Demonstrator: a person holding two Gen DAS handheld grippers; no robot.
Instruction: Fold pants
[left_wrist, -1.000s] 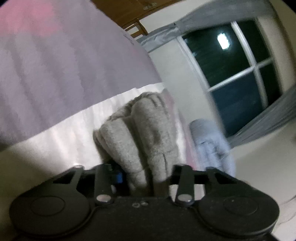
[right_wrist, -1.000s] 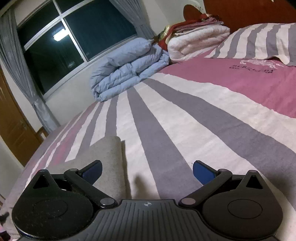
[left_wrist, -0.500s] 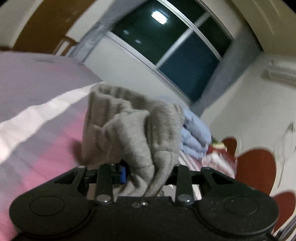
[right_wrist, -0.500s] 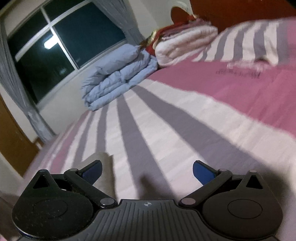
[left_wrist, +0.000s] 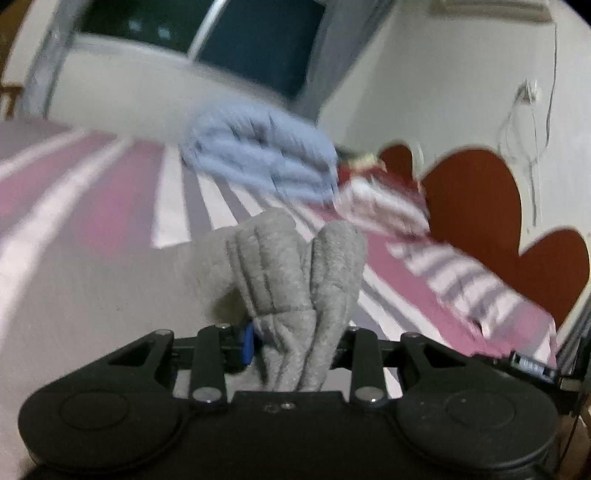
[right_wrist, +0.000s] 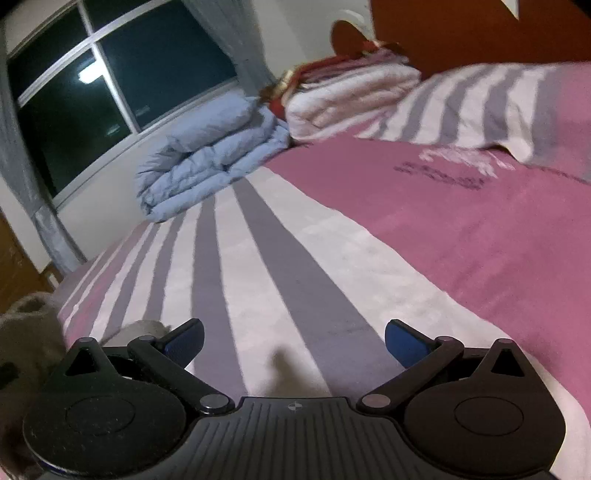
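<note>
Your left gripper (left_wrist: 291, 343) has its fingers clamped on a thick bunch of the grey pants (left_wrist: 295, 280), and the jaws are opening a little at this moment, with the cloth between them. The bunch stands up from the gripper toward 12 o'clock in the left wrist view. Your right gripper (right_wrist: 293, 338) is empty, its 2 blue pads (right_wrist: 400, 339) wide apart over the bed (right_wrist: 258, 295); in its view the pants show only at 8 o'clock, at the frame edge. I judge that you are in the middle of 1 fold, carrying the held end across. The next move asks you to lay this end flat and aligned on the rest before you release, and the right gripper can press the cloth down. The bed cover has pink, white and grey stripes. A folded blue quilt (right_wrist: 210, 158) lies at 11 o'clock by the dark window (right_wrist: 122, 74), and a striped pillow (right_wrist: 480, 107) at 1 o'clock.
</note>
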